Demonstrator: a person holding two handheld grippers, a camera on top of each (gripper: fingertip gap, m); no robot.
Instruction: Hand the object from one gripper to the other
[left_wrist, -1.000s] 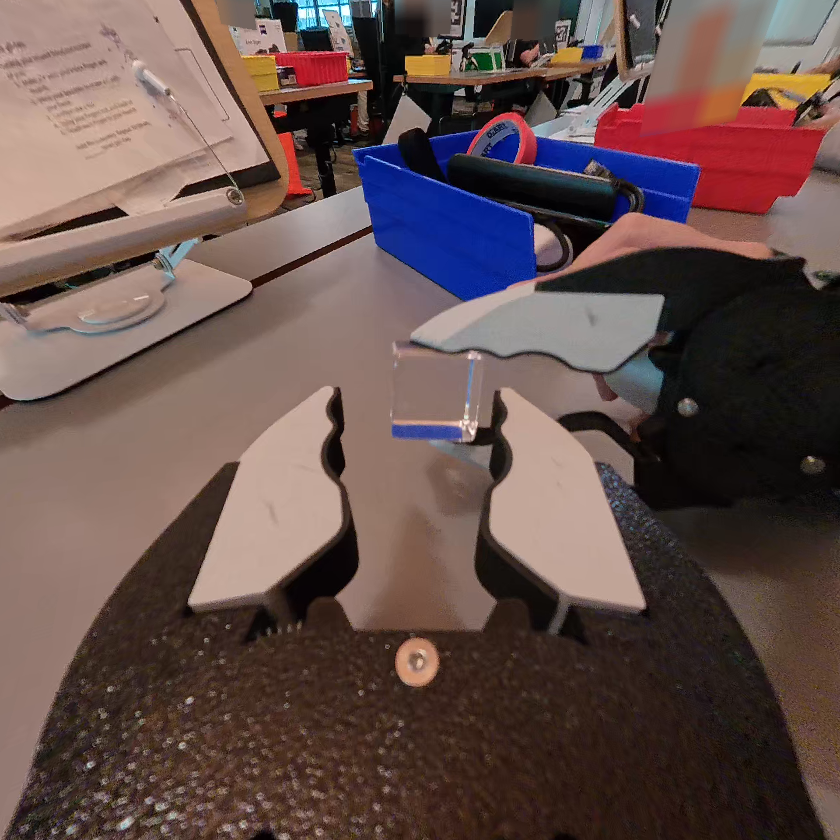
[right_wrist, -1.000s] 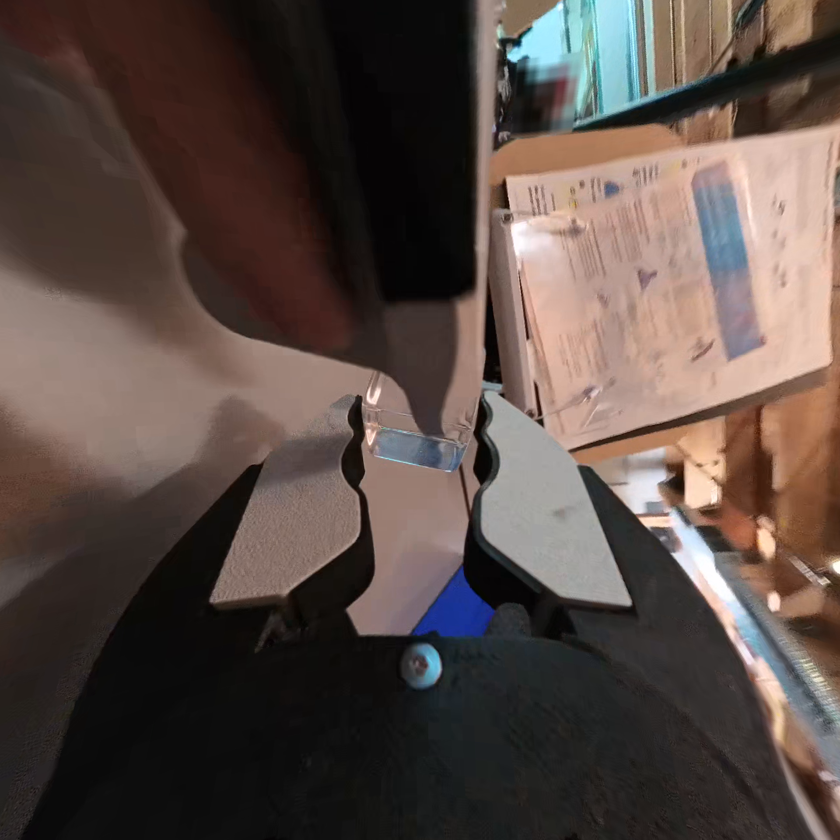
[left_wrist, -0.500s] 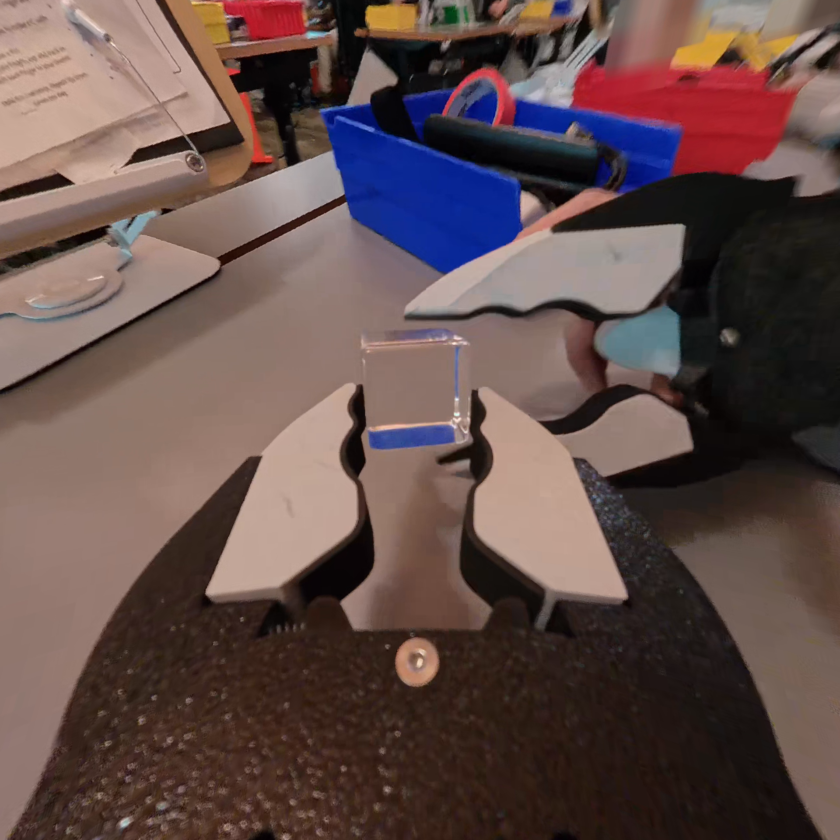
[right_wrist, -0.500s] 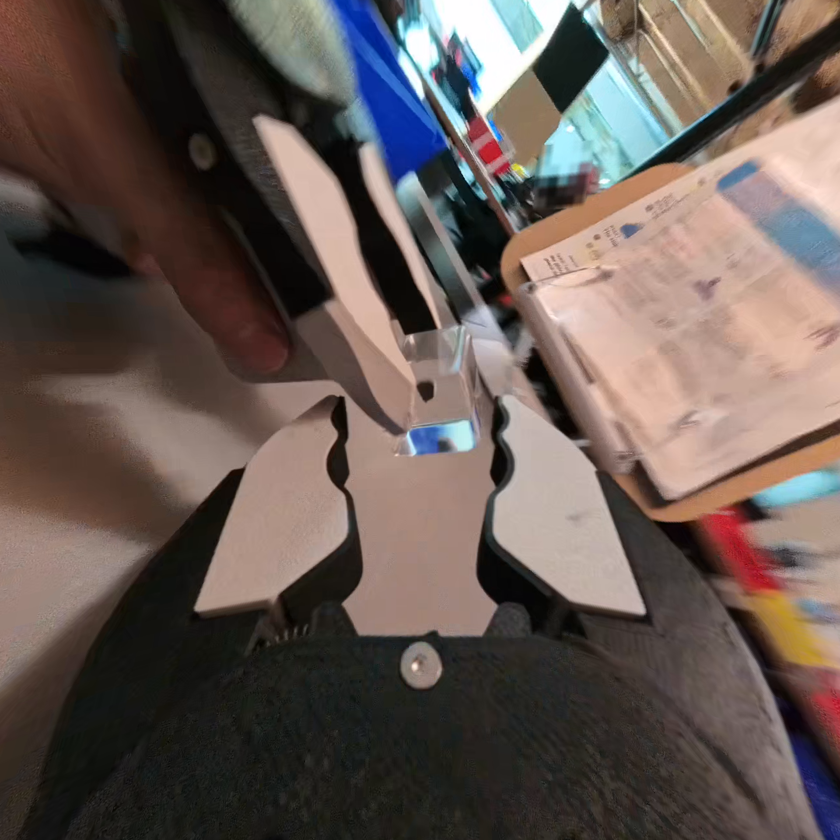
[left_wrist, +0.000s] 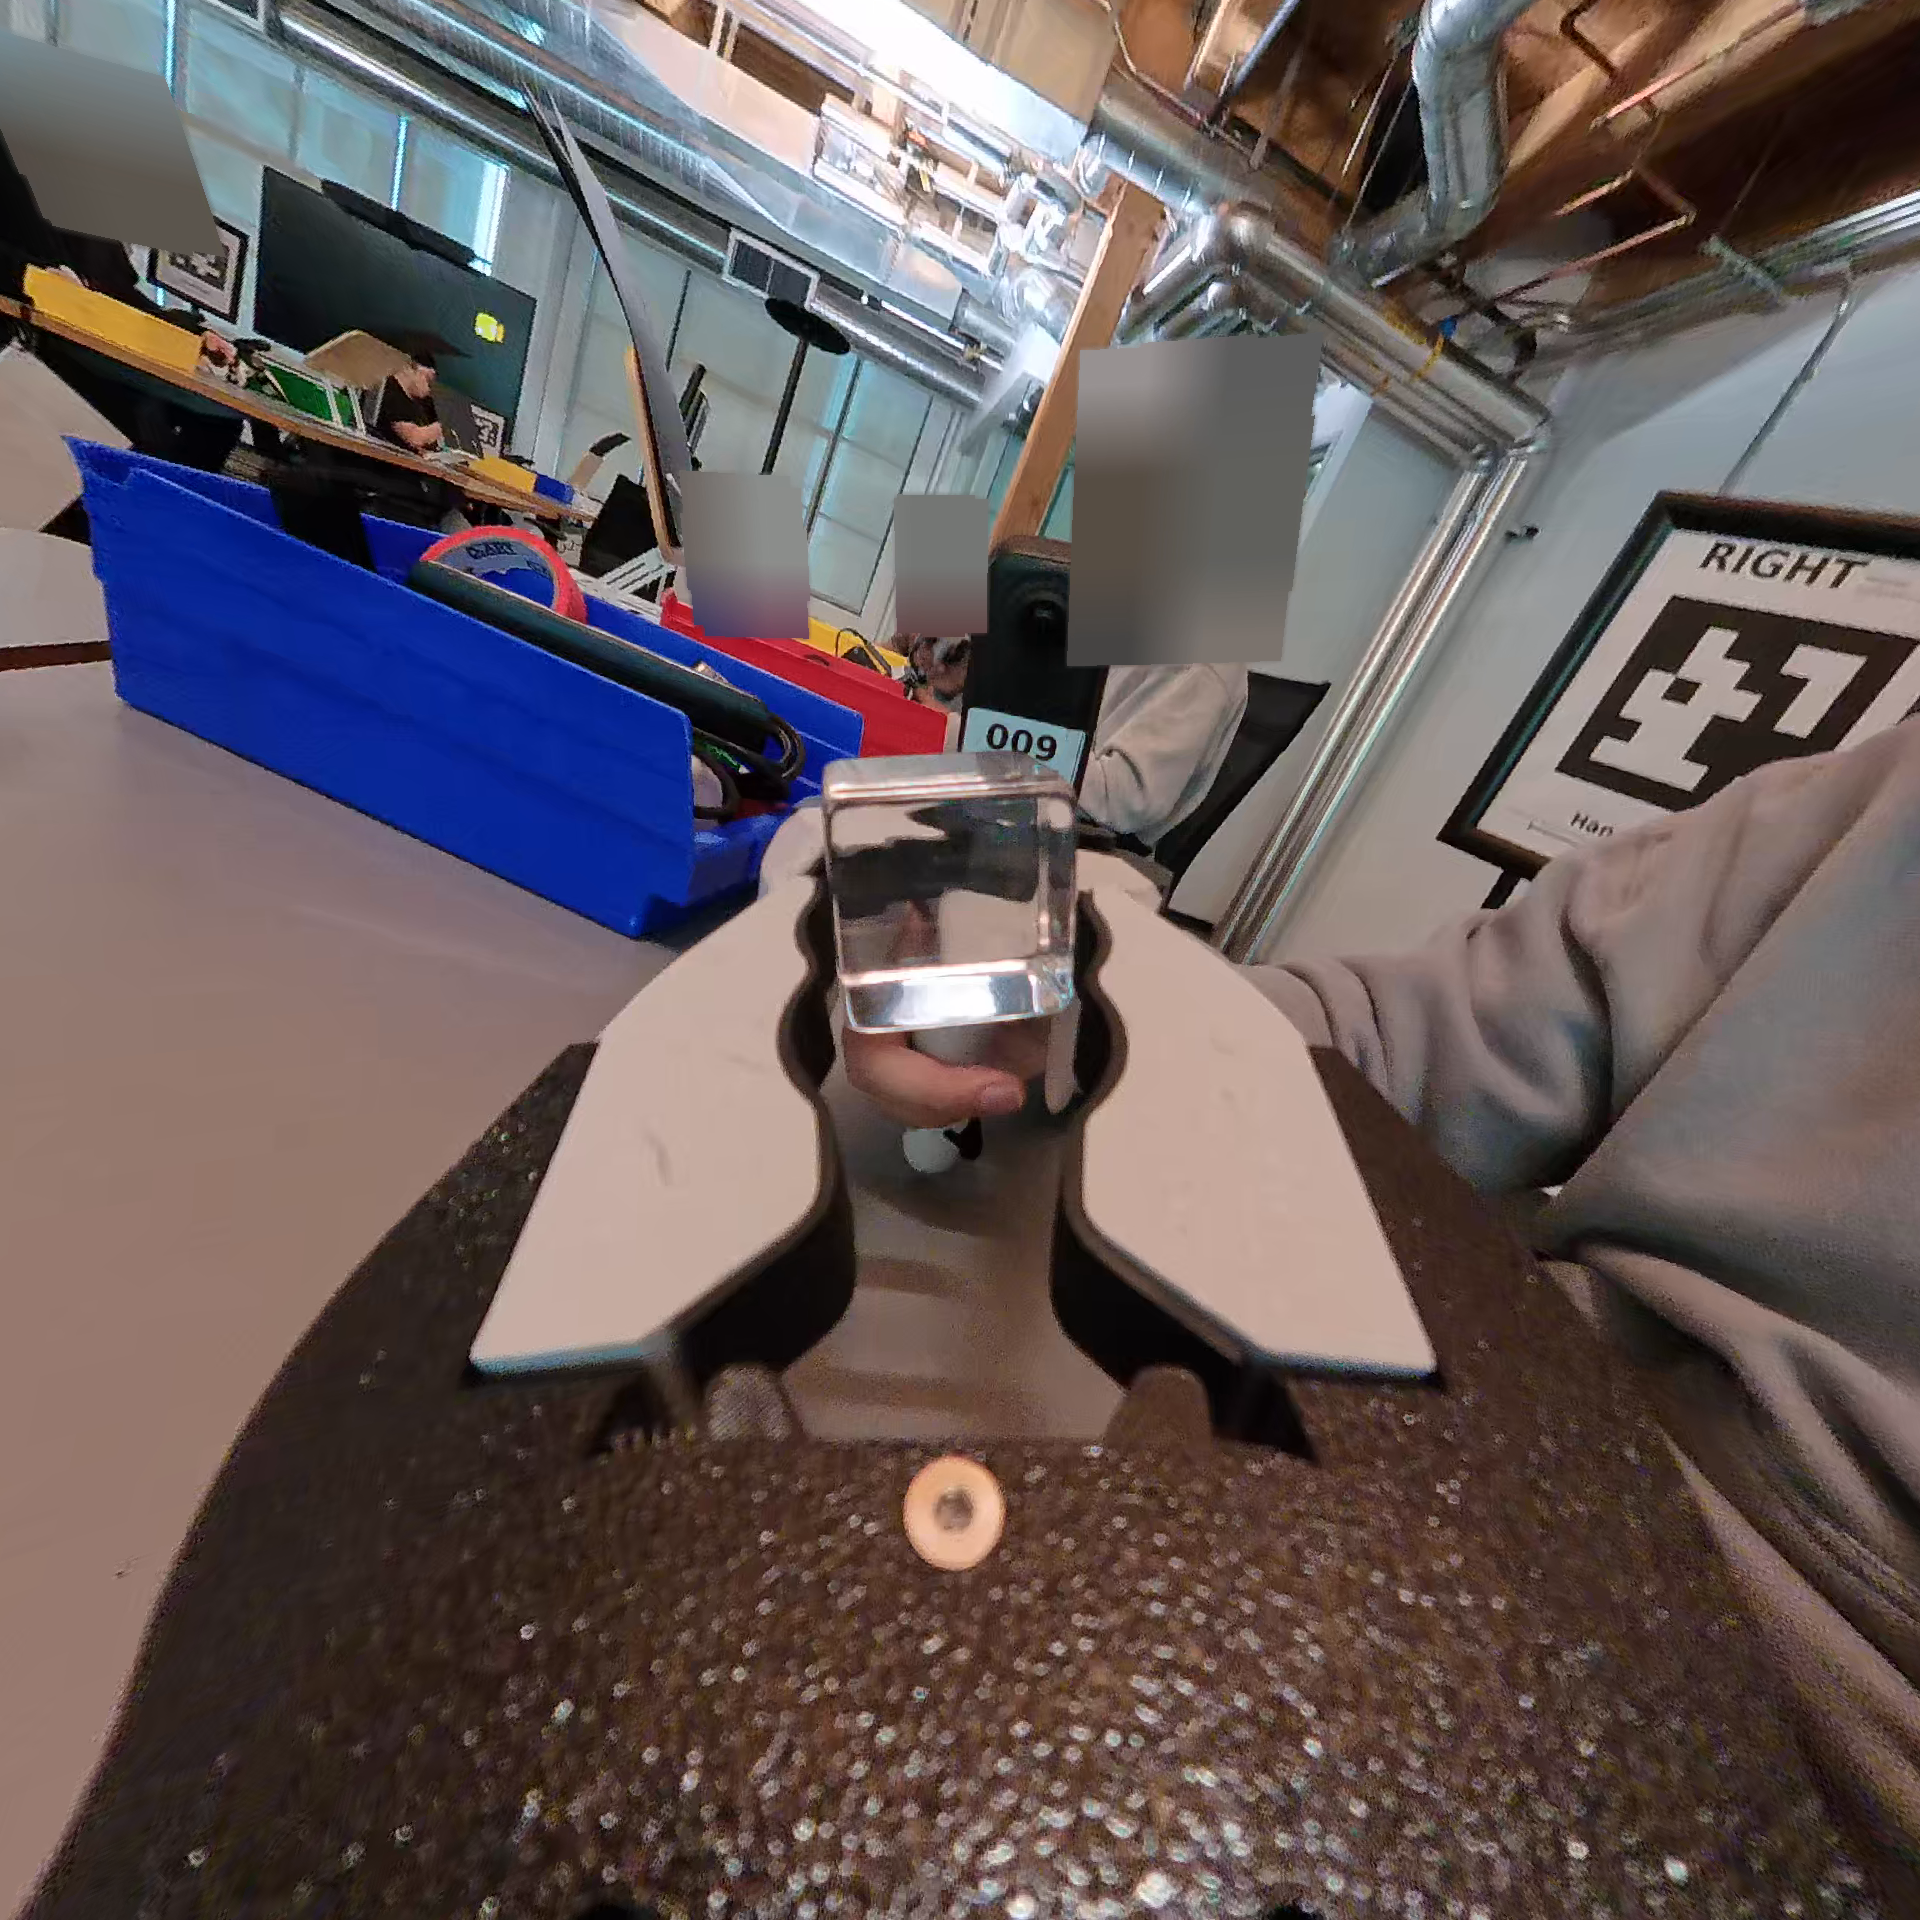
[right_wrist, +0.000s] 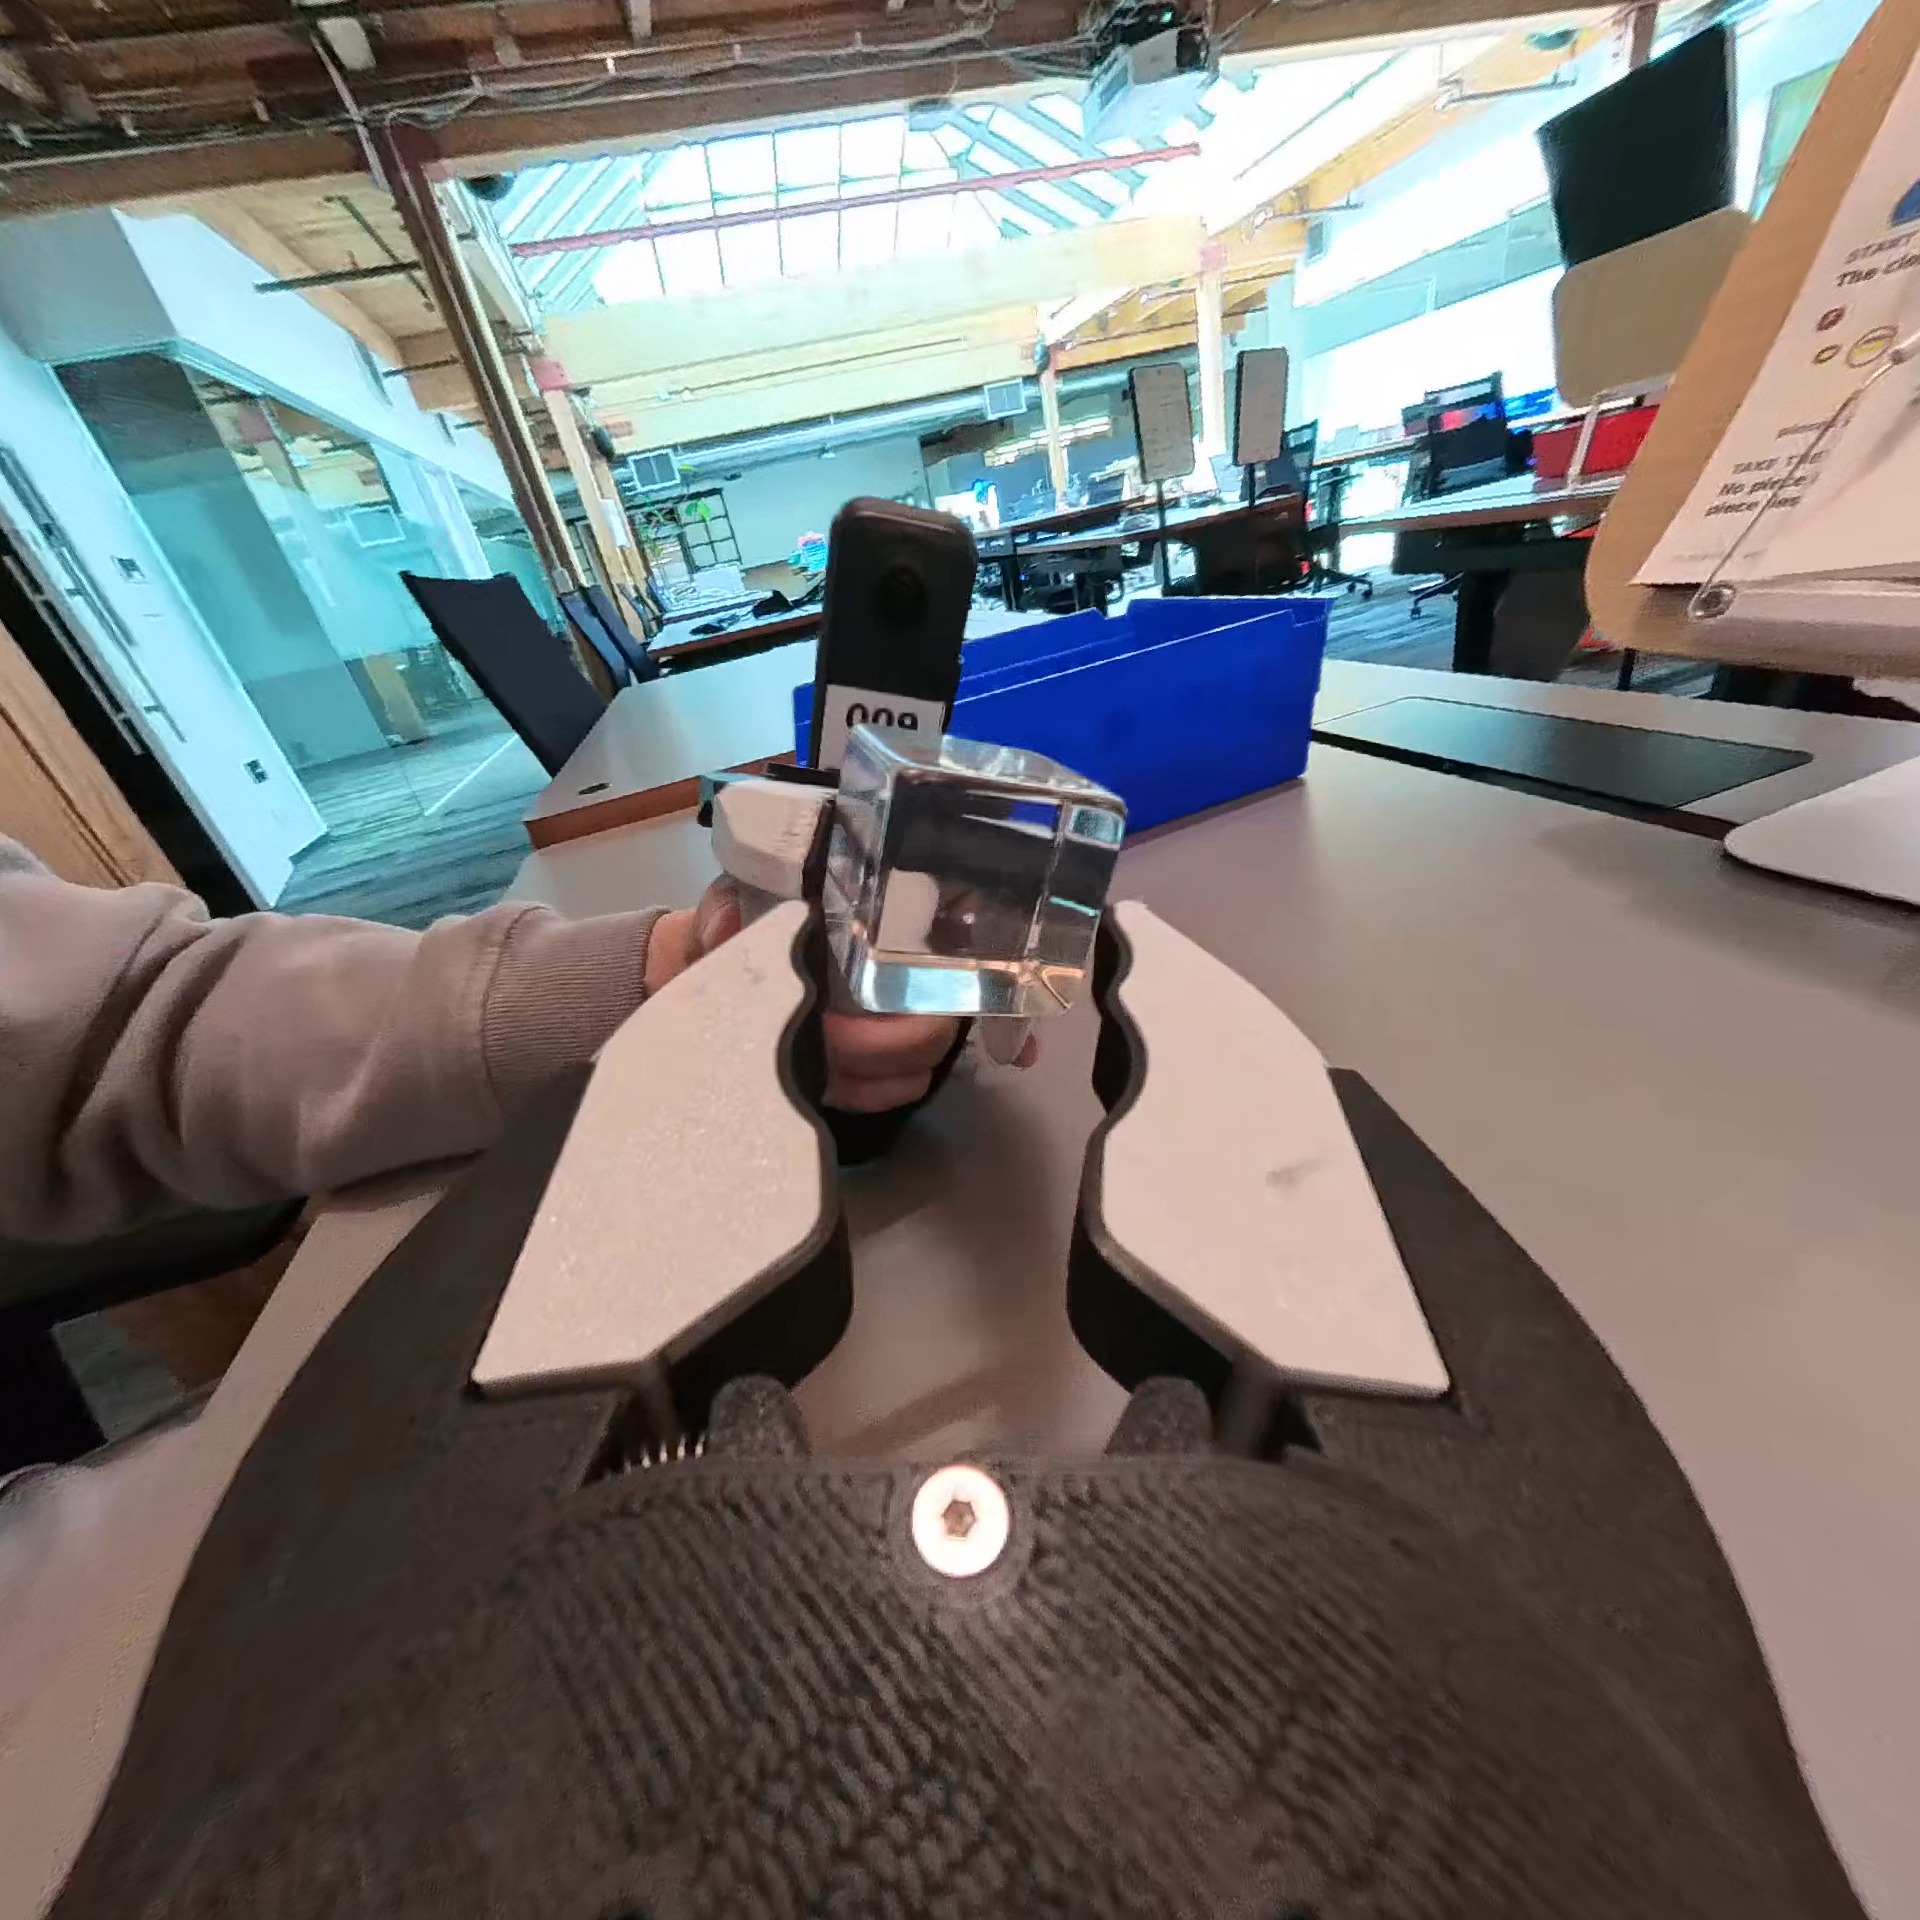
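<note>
1. Left wrist view: the left gripper (left_wrist: 945, 904) is clamped on a clear acrylic cube (left_wrist: 951, 883). Both pale fingers press its side faces, and the cube sits upright at the fingertips, above the table.
2. Just beyond the cube, a hand (left_wrist: 925, 1081) holds the other tool. Its black stick camera (left_wrist: 1029, 634) stands upright behind the cube, and a grey sleeve (left_wrist: 1558, 987) runs off to the right.
3. Right wrist view: the right gripper (right_wrist: 956, 920) has its fingers set either side of the same cube (right_wrist: 966, 873), which looks tilted from here. Whether they press on it cannot be told.
4. A white finger (right_wrist: 764, 831) of the left gripper lies against the cube's left side. Behind it are the holding hand (right_wrist: 873, 1049), a stick camera (right_wrist: 899, 613) and a grey sleeve (right_wrist: 260, 1039).
5. The surface is a smooth grey table (right_wrist: 1507, 987). On it stands a blue bin (left_wrist: 395, 707) holding a red tape roll (left_wrist: 509, 566) and dark tools. A red bin (left_wrist: 831, 686) sits behind the blue one.
6. A document stand (right_wrist: 1766, 416) with clipped papers rises at the table's right edge.
7. The room is an open workshop office with rows of desks (right_wrist: 1247, 520), glass partitions (right_wrist: 208, 520), skylights (right_wrist: 831, 197), silver ducts (left_wrist: 1455, 125) under wooden beams, and a framed marker board (left_wrist: 1714, 686).
</note>
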